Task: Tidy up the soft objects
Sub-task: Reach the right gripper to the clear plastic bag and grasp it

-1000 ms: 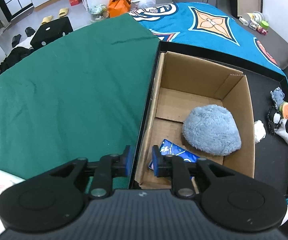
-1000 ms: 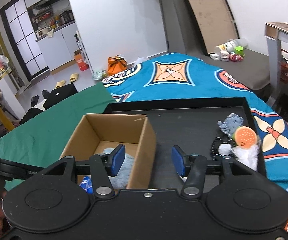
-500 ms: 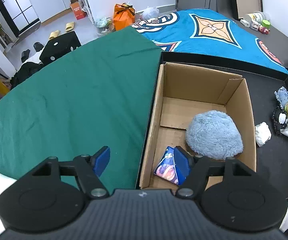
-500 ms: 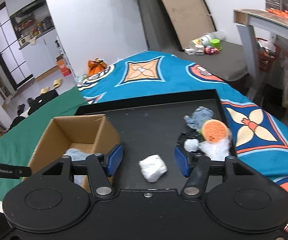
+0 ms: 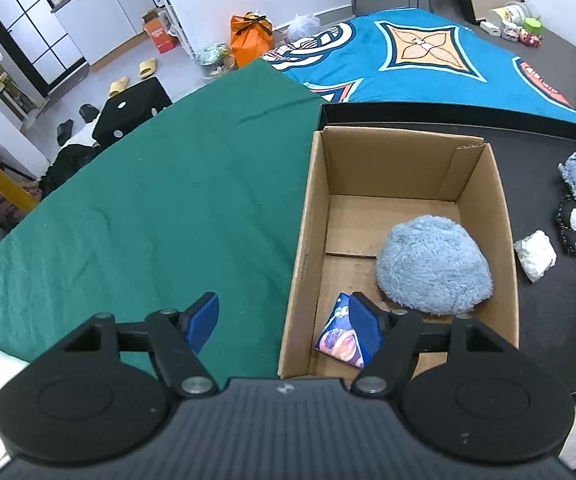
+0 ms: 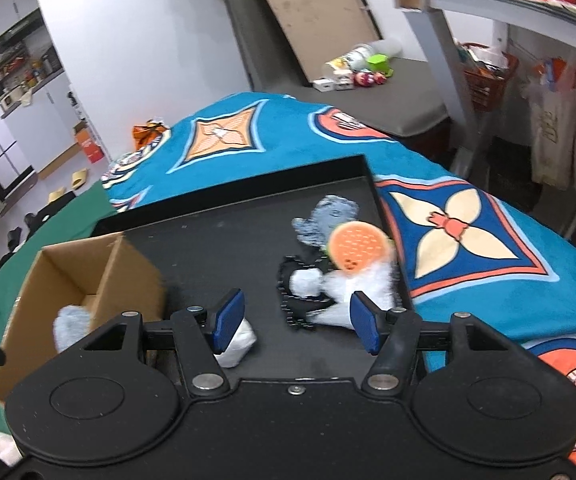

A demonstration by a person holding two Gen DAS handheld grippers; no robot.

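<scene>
A cardboard box [image 5: 483,184] stands on a black tray [image 5: 559,312]. Inside lie a fluffy blue plush [image 5: 433,266] and a blue printed packet [image 5: 339,338]. My left gripper [image 5: 284,322] is open and empty above the box's near left corner. In the right wrist view my right gripper [image 6: 295,318] is open and empty over the tray [image 6: 216,240], in front of a pile: orange round toy [image 6: 357,248], grey plush [image 6: 327,218], black beaded string [image 6: 288,300] and white fluffy piece [image 6: 359,284]. A white wad [image 6: 238,344] lies by its left finger. The box [image 6: 128,272] is at left.
The tray sits on a bed with a green sheet [image 5: 148,208] and a blue patterned blanket [image 6: 459,236]. A grey bench [image 6: 387,80] with small items stands beyond. A table leg [image 6: 447,80] is at the right.
My left gripper opened, released the blue packet into the box and drew back. My right gripper swung right from the box toward the pile of toys.
</scene>
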